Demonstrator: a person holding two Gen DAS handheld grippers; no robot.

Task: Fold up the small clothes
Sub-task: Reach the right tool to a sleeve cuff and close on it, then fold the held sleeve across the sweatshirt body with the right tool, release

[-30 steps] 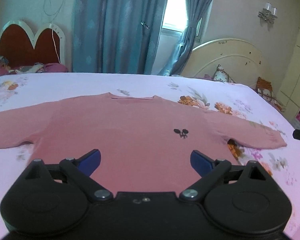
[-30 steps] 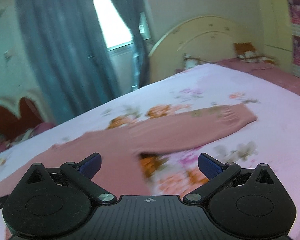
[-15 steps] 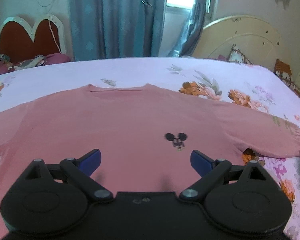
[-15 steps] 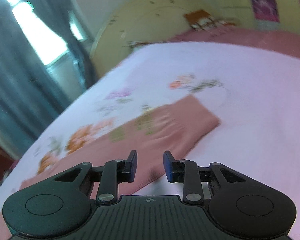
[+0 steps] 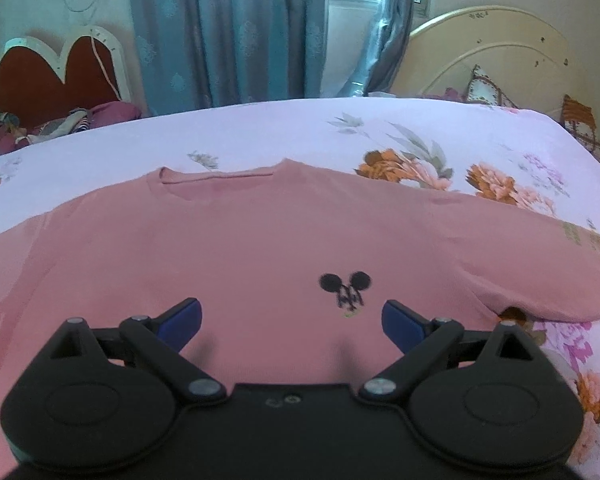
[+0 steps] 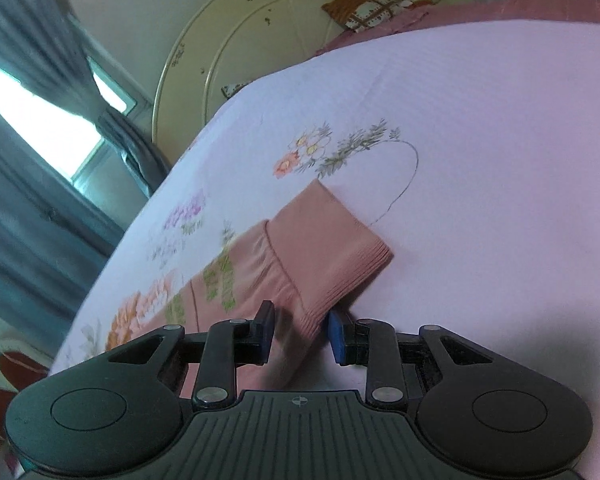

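A pink long-sleeved shirt [image 5: 260,248] lies flat, front up, on the floral bed sheet [image 5: 260,136], with a small black mouse print [image 5: 346,286] on its chest. My left gripper [image 5: 292,320] hovers open over the lower body of the shirt, with nothing between its blue pads. In the right wrist view the ribbed cuff of the shirt's right sleeve [image 6: 332,244] rests on the sheet [image 6: 480,160]. My right gripper [image 6: 300,334] is tilted at the cuff's near corner. Its jaws are closing with the cuff edge between them, and a narrow gap still shows.
A cream headboard [image 5: 488,52] stands at the back right and a red scalloped one [image 5: 60,76] at the back left. Blue curtains [image 5: 228,32] hang behind the bed. Bundled clothes [image 5: 60,124] lie at the far left, and a patterned pillow [image 6: 364,8] leans by the cream headboard.
The left gripper came forward over the shirt, still open. The right gripper swung to the sleeve's cuff, rolled sideways, and its jaws narrowed from wide to a small gap around the cuff edge.
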